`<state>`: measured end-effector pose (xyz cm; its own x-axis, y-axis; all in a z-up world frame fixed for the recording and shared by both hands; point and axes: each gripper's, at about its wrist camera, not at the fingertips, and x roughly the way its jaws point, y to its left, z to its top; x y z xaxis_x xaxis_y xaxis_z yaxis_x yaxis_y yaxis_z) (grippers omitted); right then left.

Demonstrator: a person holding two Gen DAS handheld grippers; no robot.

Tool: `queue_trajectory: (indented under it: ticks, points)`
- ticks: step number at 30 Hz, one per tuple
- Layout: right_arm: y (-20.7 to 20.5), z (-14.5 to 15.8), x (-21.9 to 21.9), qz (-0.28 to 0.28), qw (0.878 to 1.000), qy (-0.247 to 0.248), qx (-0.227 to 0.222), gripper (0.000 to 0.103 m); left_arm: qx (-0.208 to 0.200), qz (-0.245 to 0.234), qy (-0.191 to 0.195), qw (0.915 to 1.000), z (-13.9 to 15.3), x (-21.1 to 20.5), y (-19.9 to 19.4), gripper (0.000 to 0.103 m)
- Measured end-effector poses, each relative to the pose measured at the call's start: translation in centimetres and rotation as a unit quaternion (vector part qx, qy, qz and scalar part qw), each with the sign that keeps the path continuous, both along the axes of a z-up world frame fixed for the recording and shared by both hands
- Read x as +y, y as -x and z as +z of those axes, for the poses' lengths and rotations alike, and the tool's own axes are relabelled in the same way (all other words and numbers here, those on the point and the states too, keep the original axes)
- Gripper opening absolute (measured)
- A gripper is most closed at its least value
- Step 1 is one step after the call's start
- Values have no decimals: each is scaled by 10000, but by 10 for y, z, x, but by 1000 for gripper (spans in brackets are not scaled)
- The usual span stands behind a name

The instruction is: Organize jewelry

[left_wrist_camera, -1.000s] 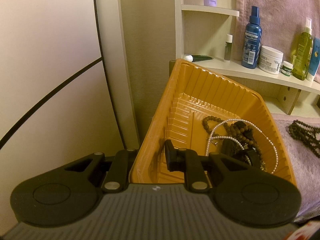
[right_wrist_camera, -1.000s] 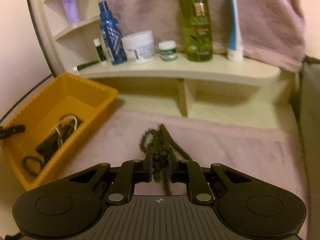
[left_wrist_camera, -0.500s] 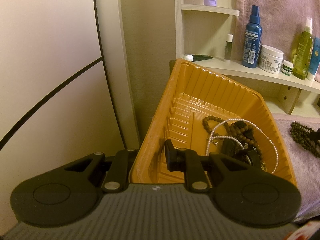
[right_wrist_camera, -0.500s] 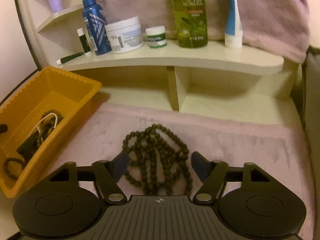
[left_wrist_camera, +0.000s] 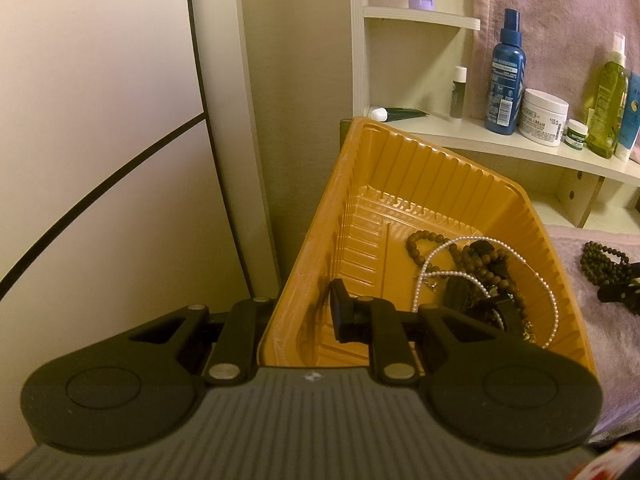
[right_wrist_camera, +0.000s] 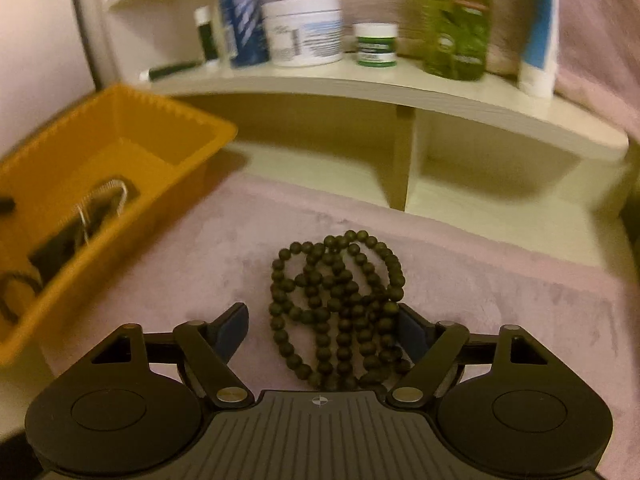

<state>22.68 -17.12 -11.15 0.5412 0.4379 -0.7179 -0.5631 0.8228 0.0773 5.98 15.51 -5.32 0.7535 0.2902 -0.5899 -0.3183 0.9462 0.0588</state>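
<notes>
Dark beads [right_wrist_camera: 336,304] heaped on pink cloth [right_wrist_camera: 520,304], straddled by right tongs [right_wrist_camera: 322,328], jaws wide but closing, not yet pinching. Orange tray [left_wrist_camera: 400,168] clamped at its wall by left tongs [left_wrist_camera: 298,320], likely steadied to receive them.

A home vanity: toiletry bottles [left_wrist_camera: 503,76] line the shelf [left_wrist_camera: 500,148].

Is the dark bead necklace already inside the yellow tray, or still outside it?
Outside: the dark bead necklace lies on the pink cloth, beside the yellow tray.

Bead string [right_wrist_camera: 336,308] on towel [right_wrist_camera: 500,300], right of tray [right_wrist_camera: 120,128]; necklaces [left_wrist_camera: 480,276] in tray; shelf [right_wrist_camera: 400,88] behind.
</notes>
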Motion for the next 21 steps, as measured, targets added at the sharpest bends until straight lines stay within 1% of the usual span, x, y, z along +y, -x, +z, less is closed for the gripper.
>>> queue_trajectory:
  ticks: [1,2,3,4,5,6,7,8,12,21]
  points:
    - [0,0,0,0,10000,0,0,60,-1,3,0,10000,0,0,0,18]
    - [-1,0,0,-76,9999,39,-53,56,-2,4,1,10000,0,0,0,18]
    - [-2,0,-3,-145,9999,17,-55,48,-2,4,1,10000,0,0,0,18]
    - [-4,0,-4,-209,9998,22,-64,43,-1,2,-1,10000,0,0,0,18]
    - [-4,0,-5,-208,9997,76,-87,42,-1,0,-4,10000,0,0,0,18]
    - [-3,1,-4,-165,9997,145,-117,36,-2,4,-1,10000,0,0,0,18]
    - [-2,1,-2,-112,9996,203,-163,27,-3,6,3,10000,0,0,0,18]
    - [0,0,-1,-69,9996,221,-184,21,-2,5,1,10000,0,0,0,18]
    - [3,0,0,-93,9997,180,-170,14,1,-1,-5,10000,0,0,0,18]
    - [5,3,1,-85,9998,115,-152,14,1,-10,-16,10000,-1,0,0,18]
